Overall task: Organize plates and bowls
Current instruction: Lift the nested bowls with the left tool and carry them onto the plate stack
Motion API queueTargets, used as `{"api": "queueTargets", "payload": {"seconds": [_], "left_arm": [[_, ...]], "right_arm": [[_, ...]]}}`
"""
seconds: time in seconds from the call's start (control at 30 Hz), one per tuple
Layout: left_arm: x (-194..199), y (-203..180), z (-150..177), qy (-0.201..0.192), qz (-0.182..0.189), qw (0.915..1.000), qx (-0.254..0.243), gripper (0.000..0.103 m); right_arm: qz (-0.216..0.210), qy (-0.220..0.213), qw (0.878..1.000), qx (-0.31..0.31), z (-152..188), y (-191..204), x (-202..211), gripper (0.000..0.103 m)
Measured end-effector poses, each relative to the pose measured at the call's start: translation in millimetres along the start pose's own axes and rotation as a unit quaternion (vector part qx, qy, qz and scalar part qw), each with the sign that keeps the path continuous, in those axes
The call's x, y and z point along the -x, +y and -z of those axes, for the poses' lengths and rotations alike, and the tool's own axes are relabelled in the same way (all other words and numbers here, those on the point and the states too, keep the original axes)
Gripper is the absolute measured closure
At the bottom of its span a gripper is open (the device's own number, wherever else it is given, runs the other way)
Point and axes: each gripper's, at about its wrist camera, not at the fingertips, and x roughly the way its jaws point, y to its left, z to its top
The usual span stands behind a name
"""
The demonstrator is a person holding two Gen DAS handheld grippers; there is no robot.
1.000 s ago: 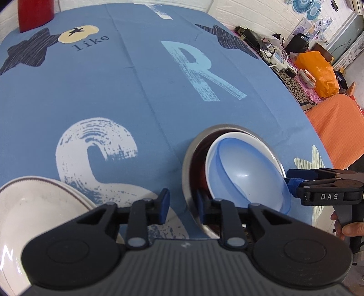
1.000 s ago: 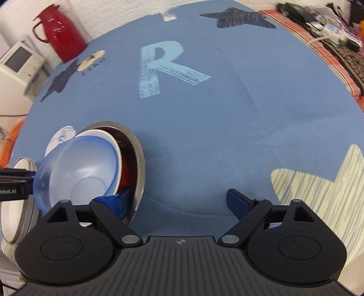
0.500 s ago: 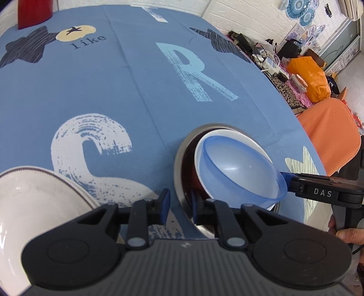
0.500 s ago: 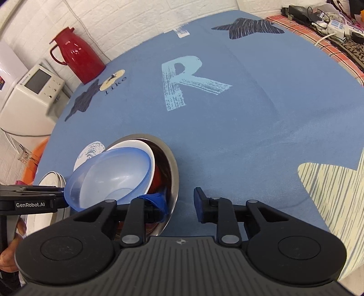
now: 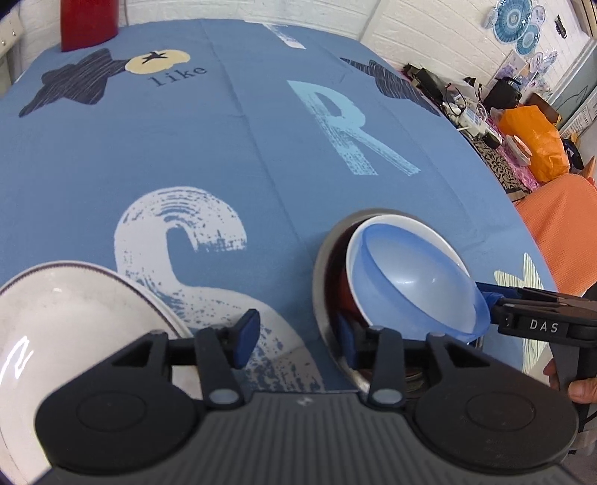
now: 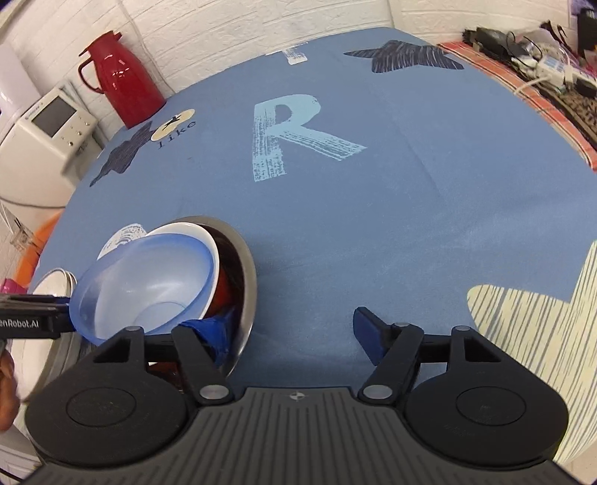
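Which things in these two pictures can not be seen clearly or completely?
- Red bowl: both views, mostly covered by the white bowl and blue bowl.
- Steel bowl bottom: hidden by the nested bowls.
- White plate: left view, cut by the edge and the left claw.
- Red jug: left view, top cut off.
- Right claw left finger: whether it touches the bowls is unclear.

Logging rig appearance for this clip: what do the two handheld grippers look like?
Both are alike: the left gripper and right gripper have matte black linkage arms on round pivot discs, silver pins, a ribbed grey body and blue finger pads. Seen side-on, the right one carries white "DAS" lettering; the left one reads "enRobot.AI". No cables or sleeves show.
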Motion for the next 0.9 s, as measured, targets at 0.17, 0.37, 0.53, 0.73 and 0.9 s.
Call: {"api": "queueTargets", "payload": {"seconds": [0.17, 0.37, 0.53, 0.73, 0.9], "left_arm": [[-1.4, 1.3, -4.3, 0.013, 0.006, 0.9999, 0.008, 0.071], [1.6, -8.5, -0.6, 0.003, 0.034, 0.9994, 0.004, 0.101], [5.2, -3.9, 2.2, -0.007, 0.062, 0.9979, 0.016, 0.103], [1.3, -5.9, 2.1, -0.003, 0.044, 0.9988, 0.022, 0.103], [3.4, -9.3, 1.6, -0.005, 0.042, 0.9988, 0.025, 0.103]], "right_arm": [[-0.049, -0.016, 0.999, -0.016, 5.2, -5.6, 3.5, 0.080], [-0.048, -0.028, 0.998, -0.011, 8.8, 7.9, 10.7, 0.102], [-0.056, -0.022, 0.997, -0.041, 15.2, 1.2, 12.1, 0.102], [-0.066, -0.028, 0.997, -0.032, 17.0, 3.0, 13.6, 0.102], [-0.064, -0.025, 0.997, -0.040, 18.2, 3.8, 15.7, 0.102]]}}
